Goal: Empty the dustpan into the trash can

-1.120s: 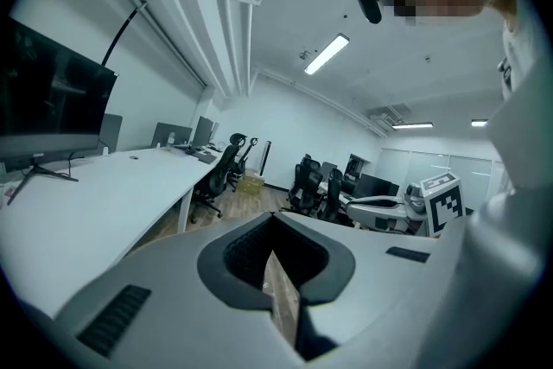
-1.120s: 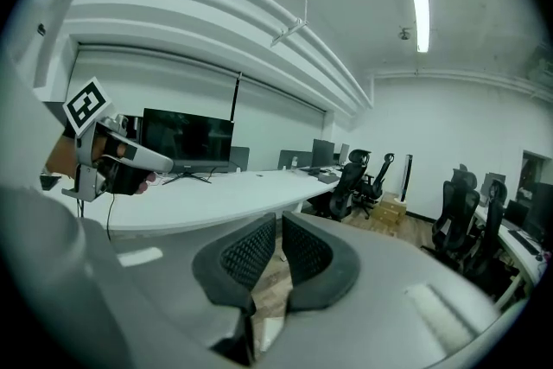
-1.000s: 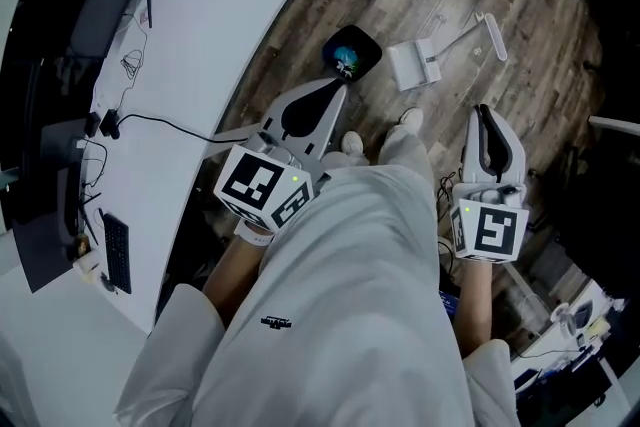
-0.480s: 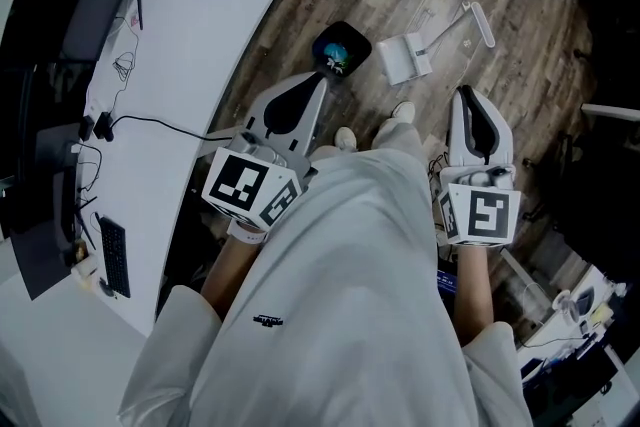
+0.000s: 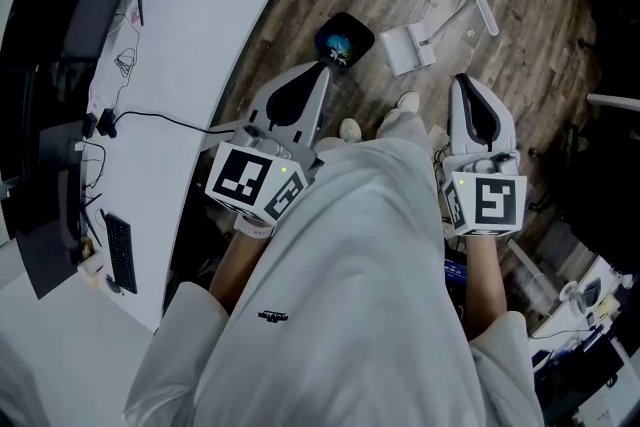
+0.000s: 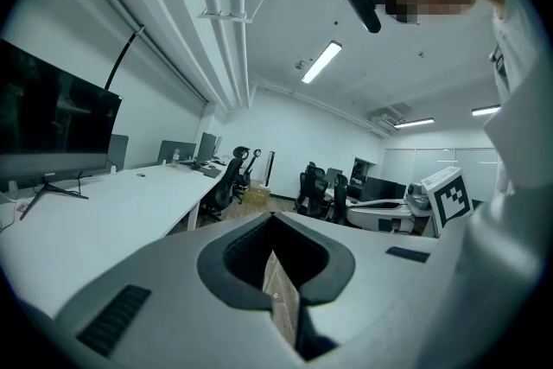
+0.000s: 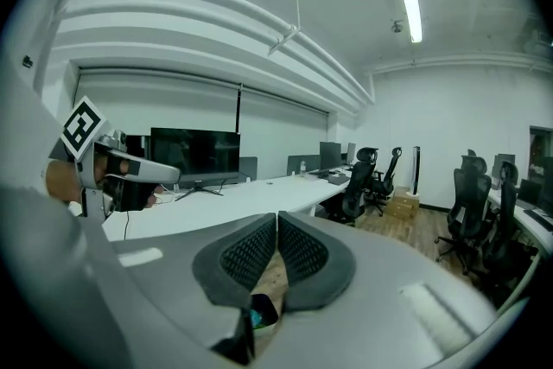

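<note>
In the head view a small black trash can [image 5: 344, 43] with colourful scraps inside stands on the wooden floor beside the desk. A white dustpan [image 5: 405, 49] with a long handle lies on the floor just right of it. My left gripper [image 5: 322, 68] is shut and empty, its tips pointing at the trash can from close by. My right gripper [image 5: 463, 80] is also shut and empty, held to the right of the dustpan. In the left gripper view the left gripper [image 6: 275, 216] has its jaws together. In the right gripper view the right gripper [image 7: 276, 217] is likewise shut, and the trash can [image 7: 252, 317] peeks below.
A long curved white desk [image 5: 200, 35] runs along the left, carrying a cable, a monitor and a keyboard [image 5: 118, 255]. The person's shoes [image 5: 350, 129] stand between the grippers. Office chairs [image 7: 471, 212] and more desks fill the room beyond. Clutter lies at the lower right.
Both grippers stay shut and nearly where they were. The head view has shifted slightly, so the trash can and dustpan sit a little differently in the picture.
</note>
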The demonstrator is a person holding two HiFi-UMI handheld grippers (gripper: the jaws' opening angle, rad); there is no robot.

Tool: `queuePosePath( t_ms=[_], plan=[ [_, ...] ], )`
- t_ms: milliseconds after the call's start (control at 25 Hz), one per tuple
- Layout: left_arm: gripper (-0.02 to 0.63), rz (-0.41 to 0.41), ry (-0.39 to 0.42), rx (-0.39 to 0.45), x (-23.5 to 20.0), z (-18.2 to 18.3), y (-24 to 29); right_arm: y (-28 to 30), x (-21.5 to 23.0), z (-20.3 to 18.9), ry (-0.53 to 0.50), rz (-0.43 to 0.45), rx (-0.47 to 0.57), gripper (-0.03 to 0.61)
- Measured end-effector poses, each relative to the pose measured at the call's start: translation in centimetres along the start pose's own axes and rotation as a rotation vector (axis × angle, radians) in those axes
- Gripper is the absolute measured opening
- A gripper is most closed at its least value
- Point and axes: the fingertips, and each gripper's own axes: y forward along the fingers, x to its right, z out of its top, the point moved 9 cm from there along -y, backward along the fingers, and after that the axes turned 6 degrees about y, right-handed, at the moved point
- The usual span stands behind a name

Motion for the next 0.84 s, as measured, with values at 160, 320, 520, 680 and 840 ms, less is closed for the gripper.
queuePosePath(
  t_ms=[160,320,520,680,840],
  plan=[
    [0.006,-0.014,0.007,0.002,-0.1,0.2,0.0,-0.1,-0.1,0.0,0.029,0.005,0.013,0.016],
    [0.006,-0.025,-0.002,-0.005,0.2,-0.1,0.2,-0.6,-0.1,0.0,0.002,-0.015,0.031,0.011],
    [0.006,-0.036,0.008,-0.006,0.8,0.0,0.5,-0.9,0.1,-0.3,0.026,0.018,0.008,0.011],
    [0.006,-0.042,0.004,-0.007,1.0,-0.1,0.7,-0.9,-0.2,-0.5,0.018,0.052,-0.020,0.011],
    [0.006,-0.053,0.003,-0.017,1.5,-0.3,1.0,-1.4,0.1,-0.6,0.021,0.062,-0.035,0.011]
  ],
)
